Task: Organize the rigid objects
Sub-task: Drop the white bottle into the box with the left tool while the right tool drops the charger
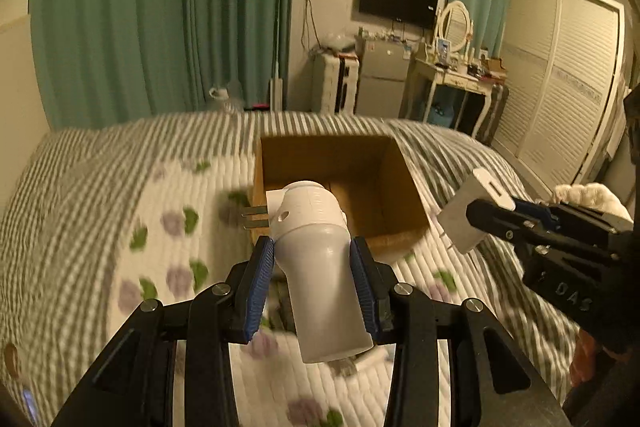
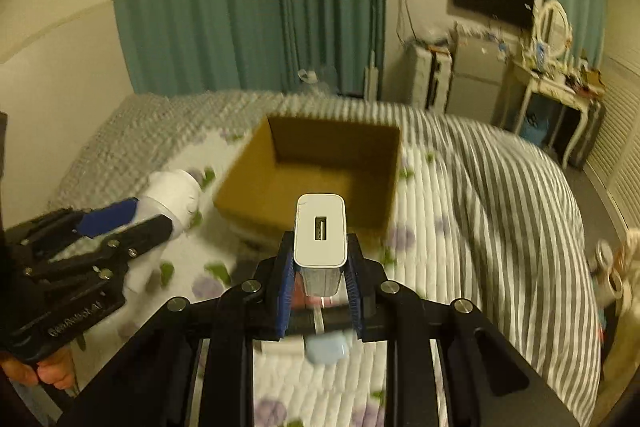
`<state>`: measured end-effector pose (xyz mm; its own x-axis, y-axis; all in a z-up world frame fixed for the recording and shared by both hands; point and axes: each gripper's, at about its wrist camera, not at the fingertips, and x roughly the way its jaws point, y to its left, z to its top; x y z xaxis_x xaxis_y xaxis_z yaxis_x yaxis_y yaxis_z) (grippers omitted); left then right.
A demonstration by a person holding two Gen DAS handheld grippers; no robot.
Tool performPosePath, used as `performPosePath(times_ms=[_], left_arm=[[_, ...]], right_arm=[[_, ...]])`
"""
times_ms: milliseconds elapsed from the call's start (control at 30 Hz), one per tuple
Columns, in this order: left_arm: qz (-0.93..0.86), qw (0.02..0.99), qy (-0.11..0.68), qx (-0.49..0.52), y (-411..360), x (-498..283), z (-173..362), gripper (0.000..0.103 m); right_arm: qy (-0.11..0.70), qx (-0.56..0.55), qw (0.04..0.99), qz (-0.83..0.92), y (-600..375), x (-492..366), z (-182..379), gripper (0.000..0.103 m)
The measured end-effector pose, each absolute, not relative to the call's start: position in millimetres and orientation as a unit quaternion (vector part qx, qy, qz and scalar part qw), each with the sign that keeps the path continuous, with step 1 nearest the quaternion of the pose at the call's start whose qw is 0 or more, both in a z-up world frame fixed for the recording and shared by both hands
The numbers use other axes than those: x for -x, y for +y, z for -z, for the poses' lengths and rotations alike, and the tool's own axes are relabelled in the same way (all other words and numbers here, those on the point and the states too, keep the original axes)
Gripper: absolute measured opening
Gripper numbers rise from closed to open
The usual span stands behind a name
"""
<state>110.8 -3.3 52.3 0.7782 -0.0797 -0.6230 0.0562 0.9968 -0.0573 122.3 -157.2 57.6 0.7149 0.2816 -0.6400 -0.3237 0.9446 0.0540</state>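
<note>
Cardboard box [image 2: 312, 163], brown, open-topped and apparently empty, sits on a bed covered by a quilted white spread with purple flowers and grey stripes [image 1: 120, 227]. It lies straight ahead of both handheld grippers and below them, a little farther up the bed.

The left gripper [image 1: 312, 291] is clenched on a white plastic plug-in device with a rounded head and a flared cylindrical body [image 1: 320, 267]. Its blue pads press the body from both sides. The device's long axis runs along the fingers, towards the box, and two metal plug prongs stick out sideways to the left of its head.

The right gripper [image 2: 320, 287] is clamped tight on a small white rectangular USB charger block [image 2: 320, 235]. The block stands on end between the pads, its USB port facing the camera.

Both loads hang clear of the bedspread, just short of the box's near wall. Neither hand looks clearly closer, so my guess is that either could carry forward over the rim and let go first.
</note>
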Motion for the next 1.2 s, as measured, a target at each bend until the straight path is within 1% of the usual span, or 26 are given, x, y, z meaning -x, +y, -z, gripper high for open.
performPosePath(times_ms=[167, 300, 400, 567, 700, 800, 833, 867, 933, 967, 1067, 1133, 1200], left_arm=[[0.023, 0.944, 0.329, 0.009, -1, -163, -55, 0.04], [0.009, 0.941, 0.338, 0.009, -2, -201, -39, 0.04], [0.004, 0.934, 0.358, 0.002, -6, -232, -9, 0.04], [0.004, 0.924, 0.382, -0.008, -7, -261, 37, 0.04], [0.007, 0.922, 0.385, -0.032, -12, -270, 58, 0.04], [0.013, 0.925, 0.38, -0.031, -16, -268, 60, 0.042], [0.012, 0.926, 0.376, -0.029, -17, -264, 58, 0.042], [0.014, 0.927, 0.375, -0.029, -18, -260, 55, 0.043], [0.013, 0.925, 0.378, -0.033, -22, -254, 48, 0.045], [0.01, 0.924, 0.381, -0.037, -23, -250, 43, 0.05], [0.001, 0.924, 0.38, -0.038, -25, -233, 26, 0.051], [-0.001, 0.925, 0.379, -0.031, -23, -217, 12, 0.059], [-0.004, 0.927, 0.374, -0.023, -22, -199, -4, 0.069]], right_arm=[[0.32, 0.032, 0.927, -0.193, -146, -171, -84, 0.022], [0.328, 0.045, 0.923, -0.196, -139, -217, -77, 0.022], [0.342, 0.039, 0.919, -0.194, -139, -252, -56, 0.022], [0.382, 0.037, 0.904, -0.189, -140, -293, 2, 0.022], [0.39, 0.029, 0.898, -0.201, -143, -306, 36, 0.022], [0.383, 0.012, 0.899, -0.211, -147, -314, 43, 0.022], [0.386, 0.012, 0.897, -0.215, -147, -315, 44, 0.025], [0.39, 0.015, 0.895, -0.217, -146, -317, 43, 0.034], [0.379, 0.023, 0.903, -0.2, -147, -313, 33, 0.044], [0.377, 0.024, 0.905, -0.197, -149, -310, 28, 0.044], [0.368, 0.014, 0.91, -0.193, -159, -297, 1, 0.045], [0.36, 0.024, 0.913, -0.188, -163, -285, -19, 0.046], [0.353, 0.045, 0.916, -0.185, -165, -268, -41, 0.053]])
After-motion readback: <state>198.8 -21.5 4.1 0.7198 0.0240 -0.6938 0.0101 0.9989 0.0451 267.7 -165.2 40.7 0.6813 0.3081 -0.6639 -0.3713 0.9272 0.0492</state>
